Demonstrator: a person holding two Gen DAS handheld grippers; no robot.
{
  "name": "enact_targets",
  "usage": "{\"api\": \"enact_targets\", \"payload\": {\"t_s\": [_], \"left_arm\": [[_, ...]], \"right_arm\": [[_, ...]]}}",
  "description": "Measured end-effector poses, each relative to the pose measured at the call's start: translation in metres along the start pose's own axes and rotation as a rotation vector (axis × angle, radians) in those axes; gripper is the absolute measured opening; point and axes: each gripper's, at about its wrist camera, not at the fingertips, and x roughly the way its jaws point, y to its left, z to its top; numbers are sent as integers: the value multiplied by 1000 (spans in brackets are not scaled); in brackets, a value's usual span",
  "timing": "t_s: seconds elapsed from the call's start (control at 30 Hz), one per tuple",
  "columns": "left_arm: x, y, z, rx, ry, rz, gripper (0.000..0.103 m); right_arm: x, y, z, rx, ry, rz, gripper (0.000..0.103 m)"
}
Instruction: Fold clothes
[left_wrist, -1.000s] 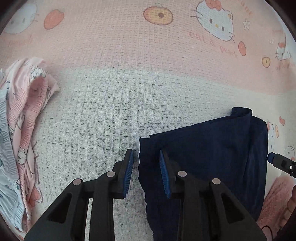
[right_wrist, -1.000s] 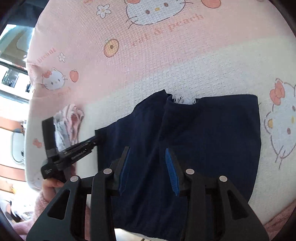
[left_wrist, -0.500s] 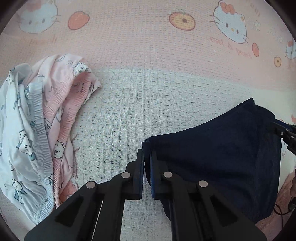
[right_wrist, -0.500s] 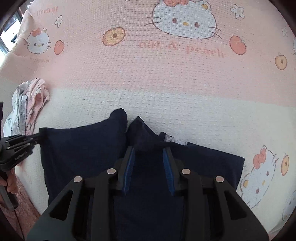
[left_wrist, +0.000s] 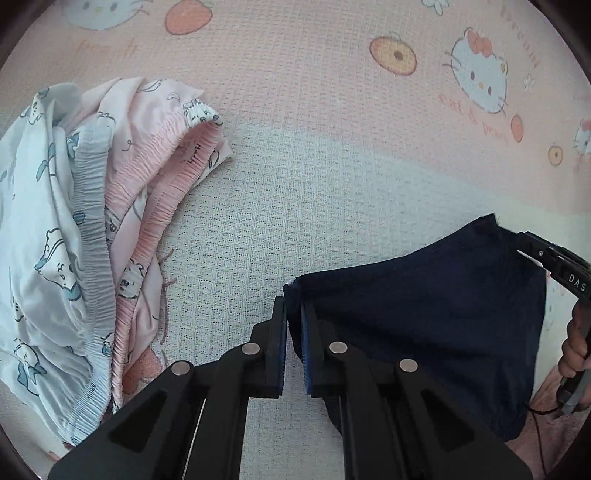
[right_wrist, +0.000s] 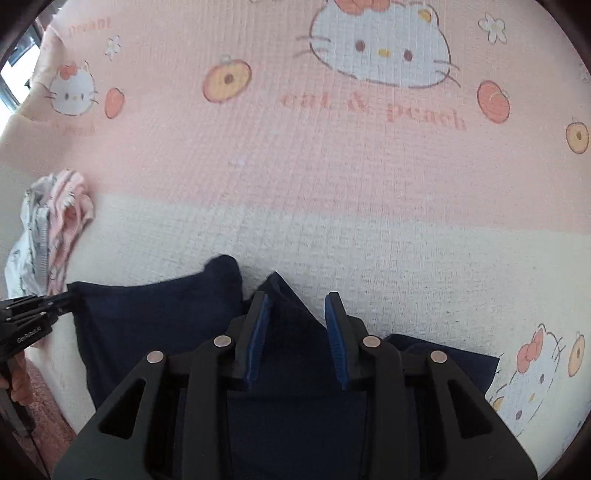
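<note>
pile: at the left of the left wrist view I see a heap of pink and white printed clothes (left_wrist: 92, 236), crumpled, with elastic bands. It is well apart from my work.

blanket: a waffle blanket (left_wrist: 295, 184) with cat prints lies under all. I judge it soft, so it can wrinkle if I drag cloth over it.

left gripper: the left gripper (left_wrist: 291, 332) is at the lower middle of its view. The jaws are narrow and are opening a little now, with the corner of the navy cloth (left_wrist: 424, 314) pinched between the pads.

navy cloth: it is at the lower right of the left view and at the lower middle of the right view, partly raised from the blanket. It hangs in soft curves between my two tools, so I judge it light, limp and not slippery. Nothing here is fragile.

where to hold: I think corners and hems are best, because the middle only bunches.

right gripper: the right gripper (right_wrist: 299, 332) is at the lower middle of its view. Its jaws stand partly apart with a raised fold of the navy cloth between them; in the left view its tip meets the far corner. I cannot tell if the pads really press it.
</note>
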Motion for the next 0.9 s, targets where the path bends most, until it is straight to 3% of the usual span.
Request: {"api": "enact_targets", "payload": {"t_s": [0.07,0.17,0.2,0.33,0.43,0.5,0.63,0.7,0.83,0.9], "left_arm": [[-2,-2,-1,22,-3,16,9],[12,2,-2,47,51,96,10],[18,6,-2,43,78,125,17],[5,34,7,-69,30,19,28],[-6,40,6,-74,-16,14,29],[-3,32,1,-35,3,-3,29],[5,7,-10,55,43,30,29],[12,11,-11,59,76,158,31],[-23,7,-24,-27,46,20,31],[-23,-13,-47,31,73,-19,31]], "right_arm": [[1,12,4,-54,-4,-6,32],[33,24,5,-97,78,-7,32],[45,28,5,-109,107,-6,32],[48,28,10,-95,66,-85,32],[33,27,13,-70,35,-68,32],[22,35,9,-85,33,-24,33],[15,49,-10,-104,79,55,33],[23,54,-22,-91,121,10,33],[-4,54,-51,-43,113,56,33],[-21,54,-73,-23,120,79,34]]}}
